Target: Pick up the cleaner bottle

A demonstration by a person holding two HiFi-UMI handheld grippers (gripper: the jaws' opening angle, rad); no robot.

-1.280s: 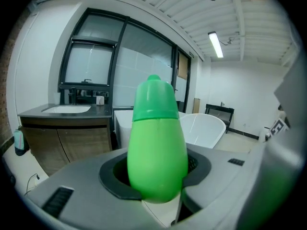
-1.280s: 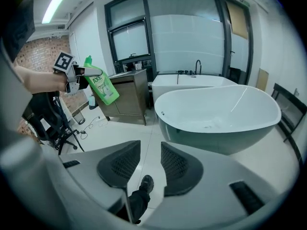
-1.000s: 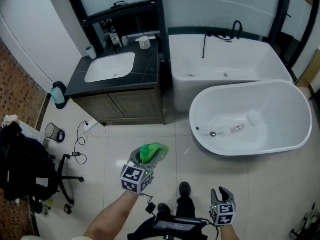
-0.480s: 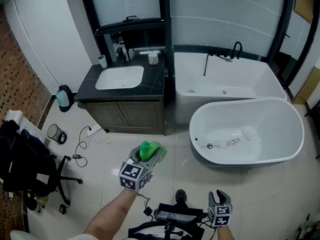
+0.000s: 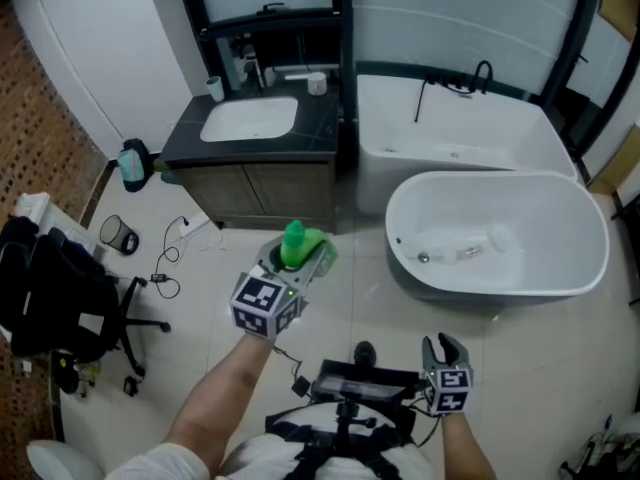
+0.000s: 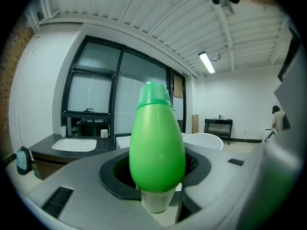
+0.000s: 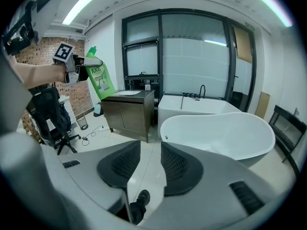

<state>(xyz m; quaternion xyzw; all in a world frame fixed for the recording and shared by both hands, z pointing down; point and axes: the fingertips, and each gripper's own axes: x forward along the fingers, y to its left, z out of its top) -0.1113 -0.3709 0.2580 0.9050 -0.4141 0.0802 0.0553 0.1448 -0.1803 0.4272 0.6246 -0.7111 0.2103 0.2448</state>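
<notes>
A green cleaner bottle (image 5: pixel 295 241) with a green cap stands upright between the jaws of my left gripper (image 5: pixel 300 256), held above the tiled floor in front of the vanity. In the left gripper view the bottle (image 6: pixel 157 147) fills the middle and both pads press on its sides. In the right gripper view the same bottle (image 7: pixel 100 78) shows its label at upper left, held by the left gripper (image 7: pixel 80 63). My right gripper (image 5: pixel 444 346) is low at the bottom right. Its jaws (image 7: pixel 150 162) stand a little apart with only floor between them.
A white freestanding bathtub (image 5: pixel 590 268) lies to the right, with a built-in tub (image 5: pixel 520 128) behind it. The dark vanity (image 5: pixel 310 138) with a white sink stands ahead. A black chair with a bag (image 5: pixel 55 303), a bin (image 5: pixel 118 234) and cables (image 5: pixel 170 268) are at left.
Both grippers have risen. The left one still grips the green bottle upright. The vanity and tubs have shifted a little in the head view.
</notes>
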